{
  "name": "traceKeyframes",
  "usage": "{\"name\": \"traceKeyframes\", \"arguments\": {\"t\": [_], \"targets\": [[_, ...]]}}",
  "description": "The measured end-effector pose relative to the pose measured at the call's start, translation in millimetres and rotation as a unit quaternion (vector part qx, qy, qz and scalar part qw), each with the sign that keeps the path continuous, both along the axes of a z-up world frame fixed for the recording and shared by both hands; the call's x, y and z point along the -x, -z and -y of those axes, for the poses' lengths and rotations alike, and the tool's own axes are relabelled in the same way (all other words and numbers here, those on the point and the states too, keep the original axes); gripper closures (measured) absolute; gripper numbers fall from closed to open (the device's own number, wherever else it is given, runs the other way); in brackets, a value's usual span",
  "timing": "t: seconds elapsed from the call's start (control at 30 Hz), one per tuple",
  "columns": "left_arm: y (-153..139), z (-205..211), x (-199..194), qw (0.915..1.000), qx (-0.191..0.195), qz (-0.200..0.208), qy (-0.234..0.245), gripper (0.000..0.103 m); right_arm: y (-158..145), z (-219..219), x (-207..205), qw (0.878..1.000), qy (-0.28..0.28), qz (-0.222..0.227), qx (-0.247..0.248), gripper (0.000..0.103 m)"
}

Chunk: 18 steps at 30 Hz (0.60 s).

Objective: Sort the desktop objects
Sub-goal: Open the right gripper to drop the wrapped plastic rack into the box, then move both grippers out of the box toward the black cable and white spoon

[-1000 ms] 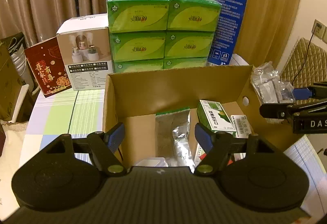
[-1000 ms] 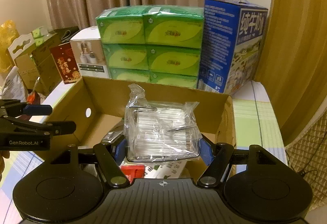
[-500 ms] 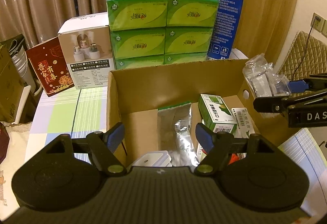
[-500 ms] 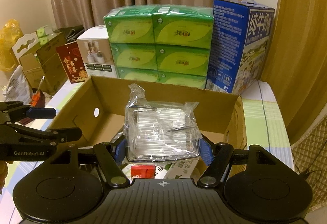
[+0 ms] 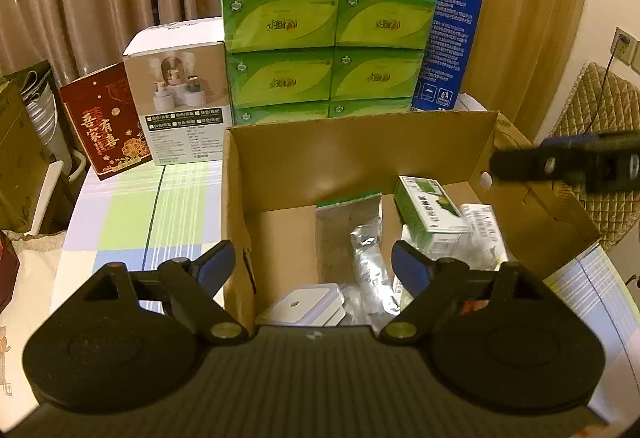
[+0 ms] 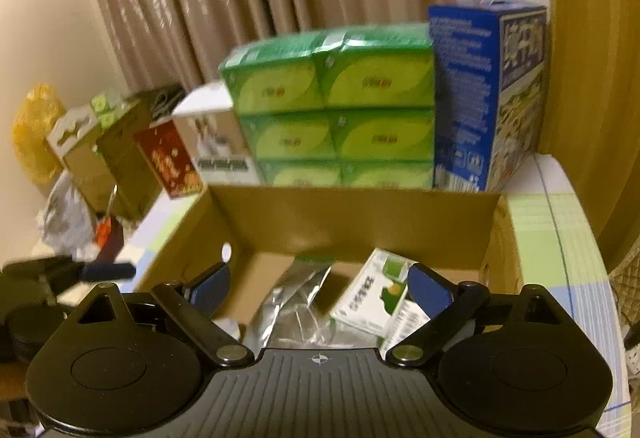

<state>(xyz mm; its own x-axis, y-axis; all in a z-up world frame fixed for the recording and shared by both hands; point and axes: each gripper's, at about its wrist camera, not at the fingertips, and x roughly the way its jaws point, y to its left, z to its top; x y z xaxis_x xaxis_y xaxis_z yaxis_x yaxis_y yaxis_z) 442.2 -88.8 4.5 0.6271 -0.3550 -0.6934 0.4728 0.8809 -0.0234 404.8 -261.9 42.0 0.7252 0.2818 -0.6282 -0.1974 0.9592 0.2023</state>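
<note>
An open cardboard box [image 5: 360,158] [image 6: 352,222] sits on the table. Inside lie a green carton [image 5: 430,210] [image 6: 376,298], a silver foil pouch [image 5: 360,250], a flat white case [image 5: 304,308] and a labelled clear packet [image 5: 482,230]. My left gripper [image 5: 312,262] hovers open over the box's near left corner, holding nothing. My right gripper [image 6: 318,286] is open and empty above the box's near side. Crinkled clear plastic [image 6: 306,322] shows below it, blurred. Each gripper appears in the other's view: the right one [image 5: 520,158] and the left one [image 6: 80,272].
Behind the box stand stacked green tissue packs [image 5: 328,46], a blue carton [image 5: 450,38], a white product box [image 5: 180,90] and a red gift box [image 5: 104,122]. Checked tablecloth [image 5: 132,214] lies left of the box. Curtains hang behind, and a quilted chair [image 5: 600,106] stands on the right.
My right gripper has opened and let go of the clear plastic packet, which is no longer between its fingers. That view is now blurred from motion. My left gripper has drawn back slightly.
</note>
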Motion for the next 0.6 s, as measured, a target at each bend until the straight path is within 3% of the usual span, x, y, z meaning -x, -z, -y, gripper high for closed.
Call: {"name": "traceKeyframes", "arguments": {"t": [0.17, 0.6], "targets": [[1, -2, 4, 1.0, 0.003, -0.002, 0.0, 0.018, -2, 5, 5, 1.0, 0.005, 0.005, 0.018, 0.01], [-18, -3, 34, 1.0, 0.004, 0.002, -0.003, 0.003, 5, 22, 39, 0.998, 0.014, -0.046, 0.033, 0.004]]}}
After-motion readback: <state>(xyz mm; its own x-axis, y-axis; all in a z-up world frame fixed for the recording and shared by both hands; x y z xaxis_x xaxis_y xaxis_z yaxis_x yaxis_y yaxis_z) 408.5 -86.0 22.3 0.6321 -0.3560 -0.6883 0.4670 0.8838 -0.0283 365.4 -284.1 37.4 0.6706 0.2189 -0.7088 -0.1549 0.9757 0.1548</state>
